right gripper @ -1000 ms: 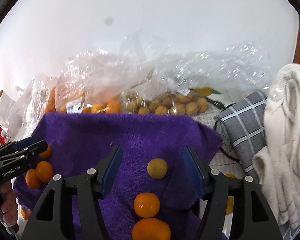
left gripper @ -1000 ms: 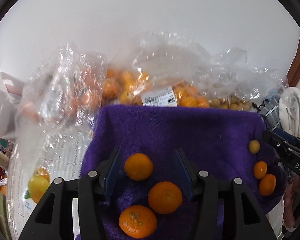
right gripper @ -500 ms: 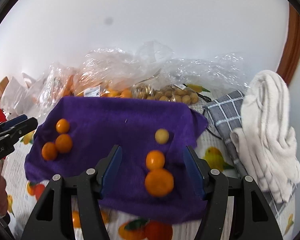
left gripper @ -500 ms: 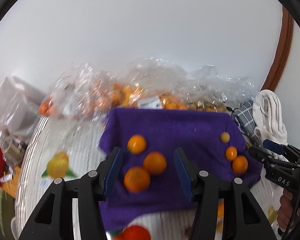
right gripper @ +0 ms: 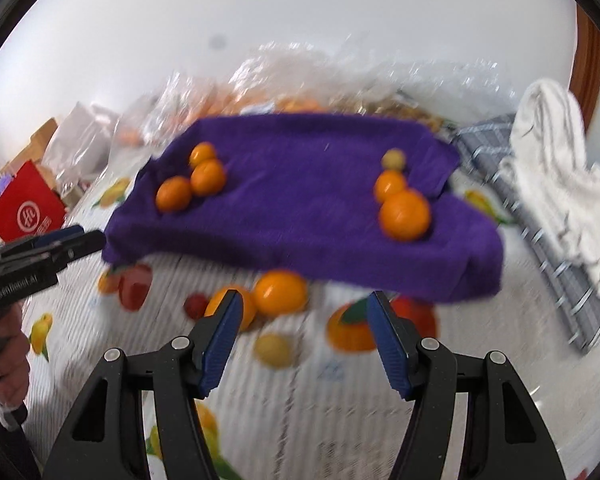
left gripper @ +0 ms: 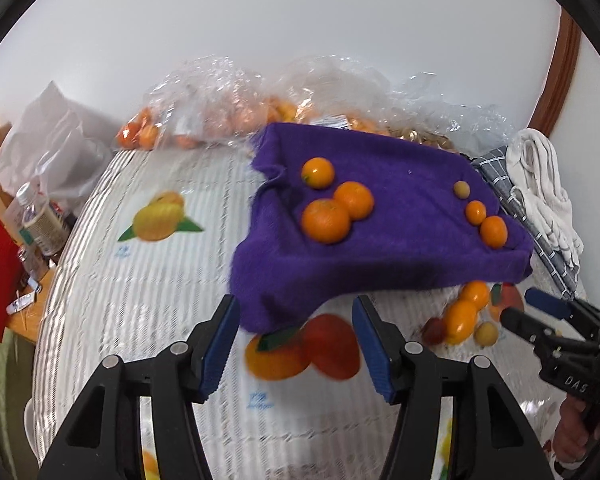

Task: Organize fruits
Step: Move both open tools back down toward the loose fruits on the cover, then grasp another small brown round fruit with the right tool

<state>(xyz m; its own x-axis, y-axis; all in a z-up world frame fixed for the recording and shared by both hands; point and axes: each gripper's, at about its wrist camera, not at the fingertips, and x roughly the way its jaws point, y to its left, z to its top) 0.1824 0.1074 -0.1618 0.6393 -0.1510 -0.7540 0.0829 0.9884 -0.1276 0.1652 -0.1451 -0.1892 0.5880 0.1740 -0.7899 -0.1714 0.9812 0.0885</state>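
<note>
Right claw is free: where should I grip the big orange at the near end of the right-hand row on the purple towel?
Grip the big orange across its widest middle, one finger left and one right, with the right claw coming from the near side, slightly above. The smaller orange touches its far side, while its left and right flanks look free on the purple towel.

towel (left gripper: 400, 240) centre frame on tabletop (left gripper: 140, 280) | three oranges (left gripper: 332, 204) on towel's left part, three smaller fruits (left gripper: 478, 212) on its right part | fruit bags (left gripper: 236, 108) behind towel, upper centre | folded cloths (left gripper: 540, 184) right edge | bottle (left gripper: 40, 220) far left | both claws low in frame, before towel
</note>
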